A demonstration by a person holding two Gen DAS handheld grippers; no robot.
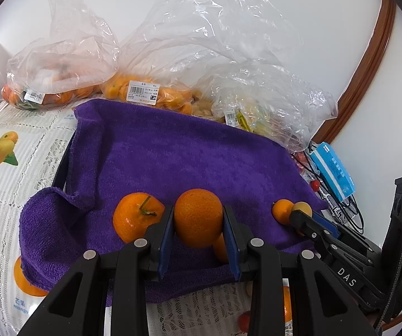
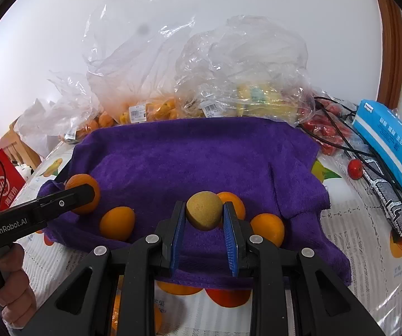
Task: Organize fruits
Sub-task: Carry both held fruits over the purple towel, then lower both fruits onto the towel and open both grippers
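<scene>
A purple towel (image 1: 173,154) covers the table; it also shows in the right wrist view (image 2: 201,151). My left gripper (image 1: 198,224) is shut on a large orange (image 1: 198,217) just above the towel's front. A stemmed orange (image 1: 133,215) lies to its left. My right gripper (image 2: 204,212) is shut on a small yellow-brown round fruit (image 2: 204,210). Small oranges (image 2: 117,222) (image 2: 268,228) lie on the towel on either side of it, and one (image 2: 233,201) behind. The right gripper (image 1: 298,215) shows in the left wrist view, next to a small orange (image 1: 282,210).
Clear plastic bags of oranges (image 1: 145,95) and other fruit (image 1: 256,106) stand behind the towel. A blue tissue box (image 2: 391,142), black cables (image 2: 368,151) and red fruits (image 2: 354,168) lie at the right. A fruit-printed tablecloth (image 1: 10,145) covers the table.
</scene>
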